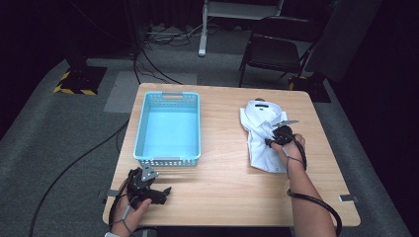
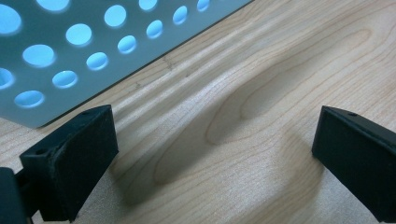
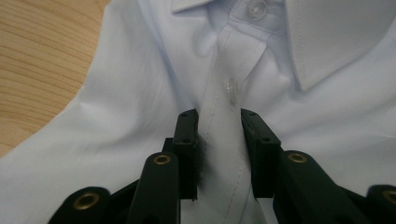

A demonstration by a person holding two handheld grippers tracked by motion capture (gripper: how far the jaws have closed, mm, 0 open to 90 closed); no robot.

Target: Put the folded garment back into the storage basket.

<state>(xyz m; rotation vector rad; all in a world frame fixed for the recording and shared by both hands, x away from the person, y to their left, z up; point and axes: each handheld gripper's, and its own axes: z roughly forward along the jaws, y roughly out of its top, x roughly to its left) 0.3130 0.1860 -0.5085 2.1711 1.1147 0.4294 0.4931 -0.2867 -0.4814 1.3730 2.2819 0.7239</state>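
The folded white shirt (image 1: pixel 262 133) lay on the wooden table (image 1: pixel 222 168) to the right of the blue basket (image 1: pixel 168 127), well apart from it, with its collar turned toward the far edge. The right gripper (image 1: pixel 271 142) sat on the middle of the shirt, and in the right gripper view its jaws were drawn in on the button placket (image 3: pixel 229 140) just below a clear button (image 3: pixel 230 89), pinching up a narrow ridge of cloth between the pads. The left gripper (image 1: pixel 165 190) rested on the table just below the basket's near wall, its jaws spread wide over bare wood and holding nothing; the left gripper view showed the basket's perforated side (image 2: pixel 70 51) close by. The main risk, as I judged it, was that the pinch took only the top layer of the placket: lifted from there, the shirt would likely unfold and trail, dragging over the table or catching on the basket's rim instead of dropping in neatly. A thin bite on smooth cloth could also slip free partway across. With the left gripper idle near the basket, nothing supported the shirt's lower half.
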